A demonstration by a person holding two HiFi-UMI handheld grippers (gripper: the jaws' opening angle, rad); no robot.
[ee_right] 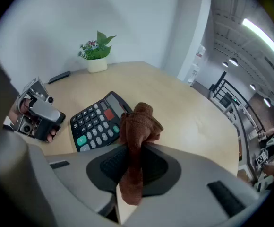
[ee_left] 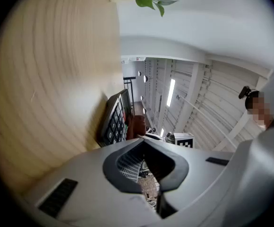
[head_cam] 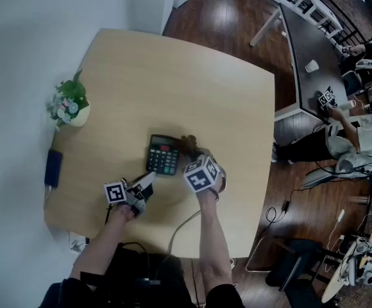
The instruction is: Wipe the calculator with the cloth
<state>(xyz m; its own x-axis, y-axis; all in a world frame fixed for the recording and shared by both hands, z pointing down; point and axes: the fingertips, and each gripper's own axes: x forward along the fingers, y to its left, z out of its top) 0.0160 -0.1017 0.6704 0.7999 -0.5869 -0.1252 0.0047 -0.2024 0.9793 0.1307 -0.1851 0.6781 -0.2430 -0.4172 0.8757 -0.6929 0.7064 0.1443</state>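
Note:
A black calculator point(head_cam: 163, 154) with grey keys, a red key and green keys lies flat on the light wooden table point(head_cam: 173, 76). My right gripper point(head_cam: 196, 160) points steeply down just right of it and is shut on a brown cloth point(head_cam: 188, 144). In the right gripper view the cloth point(ee_right: 137, 124) bunches above the pads and hangs beside the calculator point(ee_right: 96, 123), apart from its keys. My left gripper point(head_cam: 147, 180) lies near level at the calculator's near-left corner, shut and empty. The left gripper view shows the calculator point(ee_left: 113, 121) edge-on ahead of that gripper point(ee_left: 143, 142).
A small potted plant point(head_cam: 69, 104) stands at the table's left edge, with a flat dark device point(head_cam: 53, 167) nearer along the same edge. A cable runs off the near edge. At the right, people sit at a dark table point(head_cam: 304, 43) on the wooden floor.

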